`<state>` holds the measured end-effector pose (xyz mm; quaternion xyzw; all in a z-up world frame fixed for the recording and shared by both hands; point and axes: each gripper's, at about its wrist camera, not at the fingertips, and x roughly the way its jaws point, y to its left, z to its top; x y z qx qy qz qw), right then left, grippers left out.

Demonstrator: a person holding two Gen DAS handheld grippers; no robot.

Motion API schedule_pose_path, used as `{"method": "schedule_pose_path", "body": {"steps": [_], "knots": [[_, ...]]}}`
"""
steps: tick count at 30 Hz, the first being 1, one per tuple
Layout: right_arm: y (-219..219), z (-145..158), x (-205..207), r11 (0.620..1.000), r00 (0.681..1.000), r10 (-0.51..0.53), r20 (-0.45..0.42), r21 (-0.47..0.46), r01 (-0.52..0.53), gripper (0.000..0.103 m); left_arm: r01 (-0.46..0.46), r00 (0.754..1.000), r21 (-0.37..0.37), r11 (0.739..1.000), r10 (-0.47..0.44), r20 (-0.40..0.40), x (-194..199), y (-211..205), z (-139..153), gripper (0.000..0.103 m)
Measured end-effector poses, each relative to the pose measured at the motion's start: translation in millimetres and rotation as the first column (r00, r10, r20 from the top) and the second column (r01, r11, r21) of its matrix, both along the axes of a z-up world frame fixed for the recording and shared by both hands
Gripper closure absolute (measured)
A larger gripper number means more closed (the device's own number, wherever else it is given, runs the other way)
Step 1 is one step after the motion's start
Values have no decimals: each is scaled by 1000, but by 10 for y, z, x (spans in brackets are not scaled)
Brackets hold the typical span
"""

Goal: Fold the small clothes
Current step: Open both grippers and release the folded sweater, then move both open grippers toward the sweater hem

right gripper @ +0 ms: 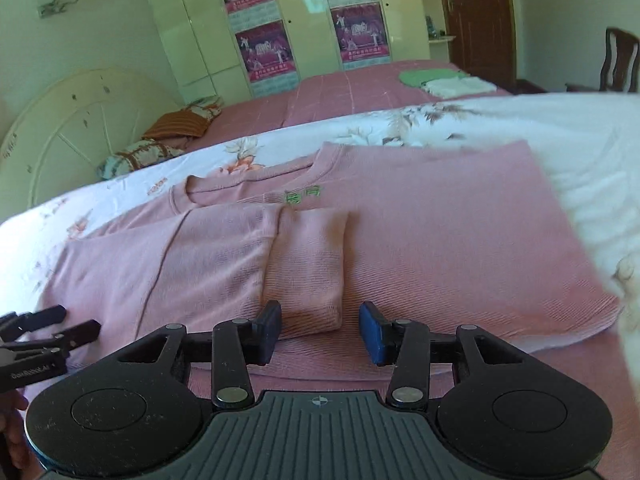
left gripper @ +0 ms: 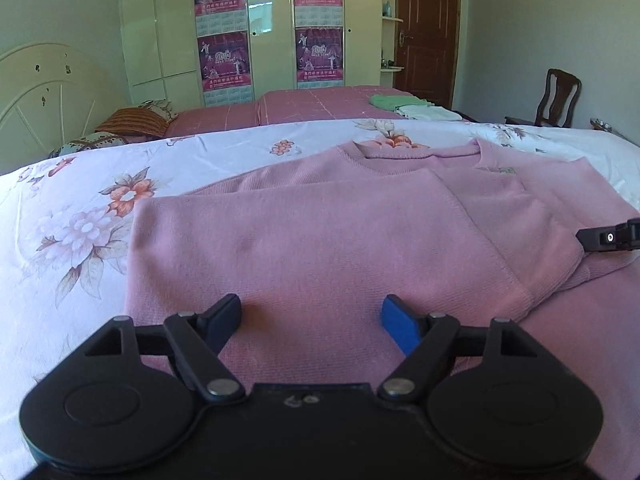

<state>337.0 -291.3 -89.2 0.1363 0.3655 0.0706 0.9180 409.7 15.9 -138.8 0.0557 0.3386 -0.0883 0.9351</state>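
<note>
A pink knit sweater (left gripper: 320,220) lies flat on a floral sheet, neck towards the far side. One side is folded over the body. In the right wrist view the sweater (right gripper: 440,220) shows a green mark below the collar, and a sleeve (right gripper: 308,264) lies folded down its middle. My left gripper (left gripper: 312,316) stands open just above the folded panel, nothing between its fingers. My right gripper (right gripper: 320,330) is open, with the sleeve's cuff end lying between the fingers, pads apart from it. Each gripper shows in the other's view: the right gripper (left gripper: 608,238) at the edge, the left gripper (right gripper: 52,328) low on the left.
The floral sheet (left gripper: 80,220) covers the near bed. Behind it, a bed with a pink cover (left gripper: 320,104) holds folded green and white clothes (left gripper: 408,106) and pillows (left gripper: 132,122). A cream headboard (left gripper: 40,88), a wardrobe, a brown door and a wooden chair (left gripper: 556,98) stand beyond.
</note>
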Motion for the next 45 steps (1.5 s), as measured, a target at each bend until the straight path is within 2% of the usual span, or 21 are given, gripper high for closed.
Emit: {"method": "schedule_pose_path", "body": {"steps": [1,3,6,10,12,14,16,18,21,23,25,27,29,31,34,36,37,38,39,40,45], "knots": [[7,-14,12,1000,1000,15,3,10,-15,87,-5,1000,4,1000,5,-4,5,-2,20,26],[51,35,7,999,999,26,20,-24,-25,94,-35,999,45,998,35,3,6,15,30,24],[66,45,-62,994,1000,4,24,-106,-1,95,-62,998,1,998,62,-2,27,141,-29,16],[84,69,-112,989,999,34,6,-143,-32,95,-85,996,5,996,85,5,-24,100,127,21],[35,207,-217,993,996,22,89,-115,-11,95,-56,998,-24,998,57,38,-93,22,206,20],[34,270,-228,995,992,41,122,-99,-29,95,-47,998,21,999,46,31,-64,-121,158,19],[74,205,-145,993,992,70,101,-99,-60,95,-57,998,45,997,58,-35,26,-192,6,16],[149,9,9,983,994,108,2,-152,-107,95,-79,996,17,997,79,-34,54,-182,66,20],[84,121,15,987,992,107,71,-130,-97,94,-63,997,-16,998,63,48,106,-253,240,19],[64,193,102,990,988,103,117,-108,-91,94,-45,998,-15,999,46,41,249,-412,290,19],[120,205,299,988,986,124,114,-106,-112,94,-9,999,-10,1000,10,43,358,-606,273,19],[232,139,481,981,983,160,90,-128,-148,94,10,999,15,1000,-10,-32,488,-761,114,15],[326,-30,621,967,983,183,27,-184,-175,94,-21,998,-13,1000,20,-59,506,-762,57,12],[332,17,595,954,978,207,19,-226,-198,94,-52,998,25,998,52,-25,374,-736,206,16],[161,195,313,961,968,234,96,-173,-215,94,-61,998,7,998,60,30,47,-627,328,15],[140,172,163,953,957,273,95,-158,-257,86,-85,996,4,996,85,36,-85,-561,264,15],[144,99,131,948,953,291,80,-160,-276,53,-105,994,37,994,106,-24,-56,-559,153,15],[180,10,141,940,952,304,50,-176,-291,35,-122,989,63,991,126,-79,-21,-556,53,9],[200,-102,150,936,952,305,18,-191,-296,35,-141,988,31,990,142,-62,-63,-517,11,7],[195,-131,109,937,951,307,46,-189,-293,35,-158,985,28,987,159,-65,-82,-507,8,6],[213,-119,148,932,947,321,32,-186,-310,38,-208,976,54,977,211,-56,-134,-565,28,7]]}}
